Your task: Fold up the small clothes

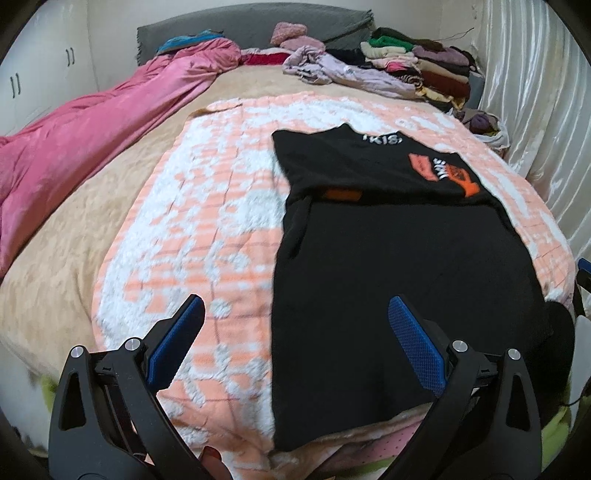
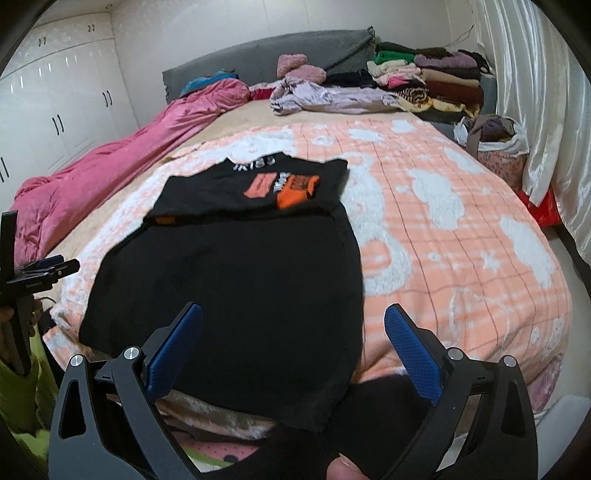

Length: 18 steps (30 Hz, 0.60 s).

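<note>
A black garment with orange and white print [image 1: 388, 258] lies flat on the orange-and-white plaid blanket [image 1: 207, 229]. Its printed far part is folded over onto the plain near part. It also shows in the right wrist view [image 2: 240, 269], on the blanket [image 2: 461, 236]. My left gripper [image 1: 295, 317] is open and empty, hovering over the garment's near left edge. My right gripper [image 2: 293, 325] is open and empty above the garment's near right edge. The left gripper also shows at the left edge of the right wrist view [image 2: 48, 273].
A pink quilt [image 1: 92, 136] lies along the bed's left side. A lilac garment [image 1: 347, 74] and a stack of folded clothes [image 1: 424, 62] sit by the grey headboard [image 1: 258, 26]. A bag of clothes [image 2: 498, 147] stands by the white curtain [image 2: 546, 92]. White wardrobes [image 2: 55, 96] stand at left.
</note>
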Each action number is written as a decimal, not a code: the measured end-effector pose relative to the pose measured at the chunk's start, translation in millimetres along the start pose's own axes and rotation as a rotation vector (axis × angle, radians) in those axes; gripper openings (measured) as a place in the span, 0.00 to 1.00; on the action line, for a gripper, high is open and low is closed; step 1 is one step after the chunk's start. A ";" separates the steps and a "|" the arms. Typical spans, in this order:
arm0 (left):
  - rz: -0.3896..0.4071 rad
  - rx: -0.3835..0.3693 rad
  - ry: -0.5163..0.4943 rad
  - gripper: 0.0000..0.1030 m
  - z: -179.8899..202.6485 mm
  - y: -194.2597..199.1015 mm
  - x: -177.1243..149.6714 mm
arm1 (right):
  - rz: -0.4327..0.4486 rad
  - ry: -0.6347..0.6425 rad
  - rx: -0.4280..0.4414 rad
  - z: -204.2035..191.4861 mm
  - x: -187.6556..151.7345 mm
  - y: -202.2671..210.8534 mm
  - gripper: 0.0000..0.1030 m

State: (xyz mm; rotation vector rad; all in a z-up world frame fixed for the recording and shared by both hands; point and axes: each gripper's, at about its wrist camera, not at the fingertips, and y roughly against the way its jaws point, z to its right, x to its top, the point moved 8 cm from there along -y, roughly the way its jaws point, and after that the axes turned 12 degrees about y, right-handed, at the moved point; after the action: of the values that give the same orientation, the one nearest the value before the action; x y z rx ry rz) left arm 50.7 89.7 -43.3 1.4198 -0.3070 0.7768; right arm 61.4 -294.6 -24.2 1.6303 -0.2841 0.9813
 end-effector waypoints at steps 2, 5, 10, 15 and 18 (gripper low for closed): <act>-0.010 0.008 0.011 0.91 -6.5 -2.0 -4.1 | -0.013 0.000 -0.002 0.6 -5.5 -1.8 0.96; -0.031 0.018 0.031 0.91 -17.5 -7.3 -11.9 | -0.038 0.000 -0.003 1.6 -14.9 -6.4 0.96; -0.060 0.027 0.027 0.91 -23.9 -16.1 -23.3 | -0.092 -0.012 0.004 3.1 -33.5 -17.7 0.96; -0.096 0.025 0.023 0.91 -24.3 -26.0 -37.5 | -0.136 -0.012 0.016 0.6 -46.5 -27.3 0.96; -0.112 0.019 0.021 0.91 -21.5 -29.9 -44.4 | -0.157 -0.015 0.021 0.7 -51.0 -34.4 0.95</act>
State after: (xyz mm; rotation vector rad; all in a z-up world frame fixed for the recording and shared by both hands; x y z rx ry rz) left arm 32.4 98.2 -97.4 1.4328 -0.2029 0.7041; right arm 52.4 -300.1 -84.8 1.6526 -0.1537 0.8560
